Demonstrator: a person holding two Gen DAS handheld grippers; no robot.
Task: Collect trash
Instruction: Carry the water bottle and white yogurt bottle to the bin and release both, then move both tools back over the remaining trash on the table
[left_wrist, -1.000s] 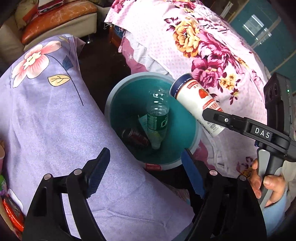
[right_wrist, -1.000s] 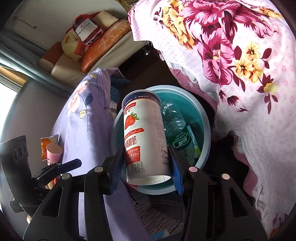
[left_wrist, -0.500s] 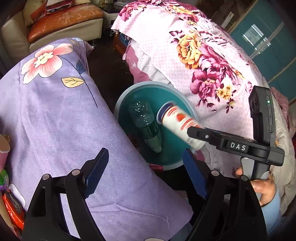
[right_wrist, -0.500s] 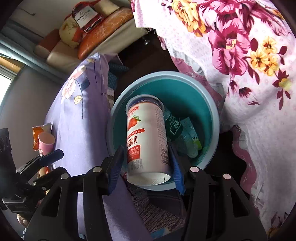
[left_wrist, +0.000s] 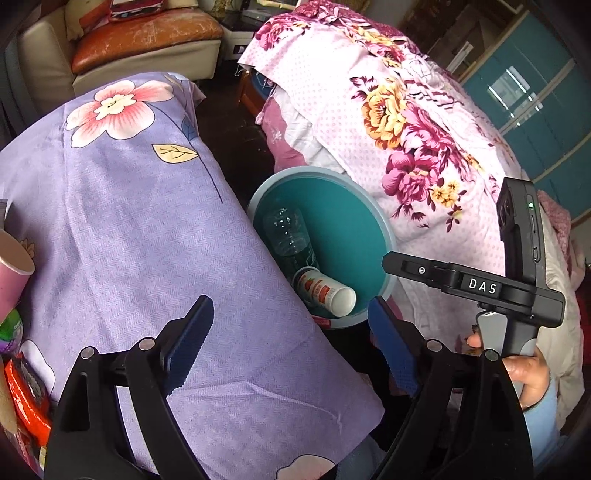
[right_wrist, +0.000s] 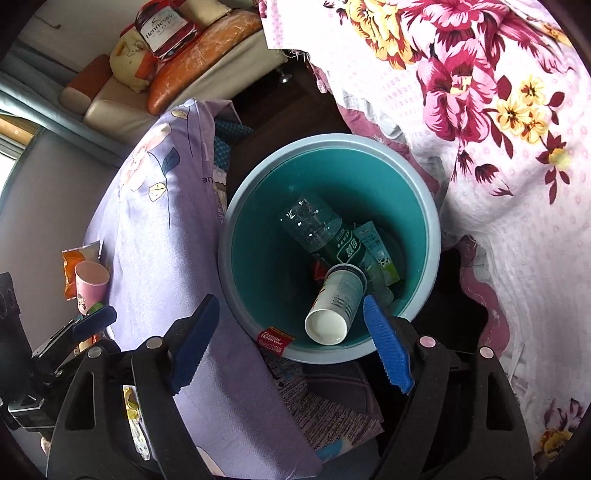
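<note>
A teal bin (right_wrist: 421, 192) (left_wrist: 384, 236) stands on the floor between two cloth-covered surfaces. Inside it lie a clear plastic bottle (right_wrist: 317, 225) (left_wrist: 284, 232), a small green carton (right_wrist: 376, 247) and a white strawberry yogurt cup (right_wrist: 336, 302) (left_wrist: 325, 291), leaning bottom-up against the near wall. My right gripper (right_wrist: 291, 332) hangs over the bin's near rim, its jaws opening with nothing pressed between them. My left gripper (left_wrist: 291, 339) is over the purple cloth beside the bin, its jaws opening and nothing between them. The right gripper's body (left_wrist: 480, 284) shows at the right of the left wrist view.
A purple floral cloth (left_wrist: 129, 229) covers a surface left of the bin; a pink floral cloth (left_wrist: 406, 122) drapes on its right. A pink paper cup (right_wrist: 90, 280) and orange snack wrappers (left_wrist: 26, 391) lie on the purple cloth. A sofa (left_wrist: 144, 48) stands behind.
The right gripper's jaws opened and the yogurt cup dropped from them into the bin. The left gripper pulled back and rose a little, so the bin looks farther off.
</note>
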